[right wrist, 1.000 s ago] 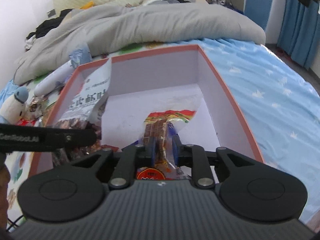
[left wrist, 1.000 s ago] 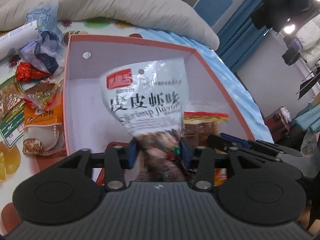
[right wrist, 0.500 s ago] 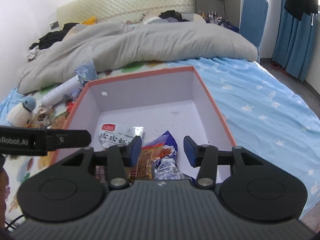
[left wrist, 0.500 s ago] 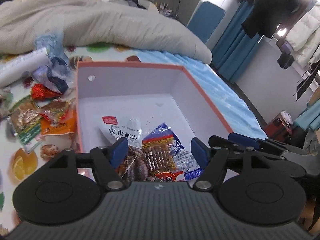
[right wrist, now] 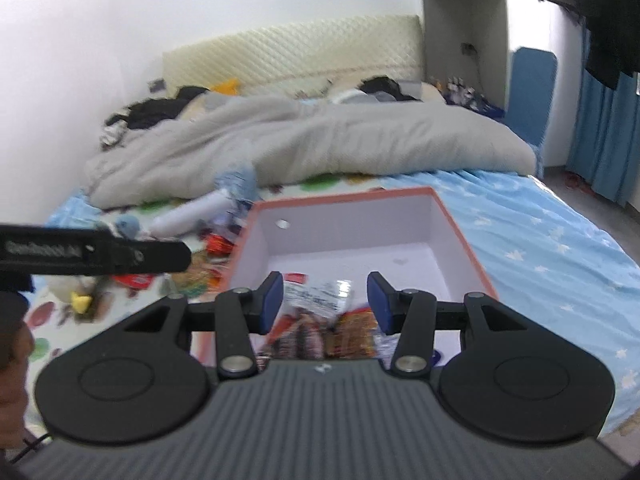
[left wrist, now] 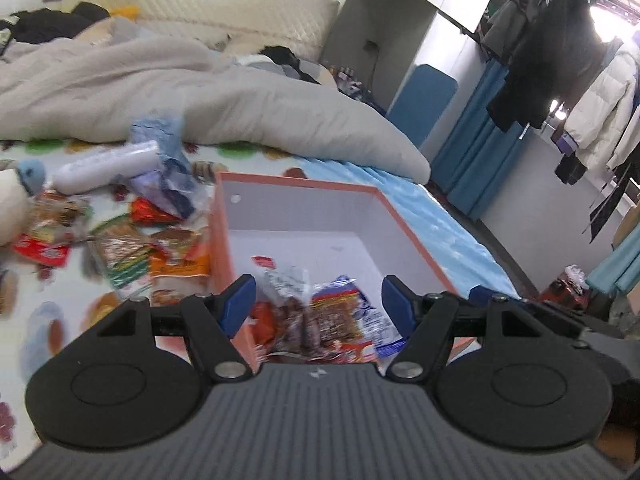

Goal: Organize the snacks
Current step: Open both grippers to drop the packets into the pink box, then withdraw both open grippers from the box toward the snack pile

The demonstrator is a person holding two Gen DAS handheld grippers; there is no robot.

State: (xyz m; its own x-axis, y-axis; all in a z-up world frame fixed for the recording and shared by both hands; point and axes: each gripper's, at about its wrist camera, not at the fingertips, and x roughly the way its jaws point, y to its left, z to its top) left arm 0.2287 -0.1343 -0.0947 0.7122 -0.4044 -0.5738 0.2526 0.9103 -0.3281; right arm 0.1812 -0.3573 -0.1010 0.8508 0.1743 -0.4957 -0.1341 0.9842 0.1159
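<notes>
An orange box [left wrist: 300,185] with a white inside lies on the bed. At its near end lie a white shrimp-snack packet [left wrist: 286,280] and a red-and-blue packet [left wrist: 346,314]. My left gripper [left wrist: 318,294] hangs open above and short of them, with nothing between its pads. The right gripper [right wrist: 326,292] is open too, over the same white packet [right wrist: 316,292] and red-and-blue packet [right wrist: 356,328], touching neither. The box rim [right wrist: 344,197] shows beyond. The left gripper's black finger [right wrist: 100,252] reaches in at the left of the right wrist view.
Several loose snack packets [left wrist: 128,252] lie on the fruit-print sheet left of the box, with a white roll [left wrist: 108,164] and a plush toy [left wrist: 14,204]. A grey duvet [left wrist: 200,92] is heaped behind. A blue star sheet [right wrist: 540,240] runs right of the box.
Both grippers let go of their packets, which now lie in the box. Both jaws have widened, and both grippers have drawn back and risen from the box.
</notes>
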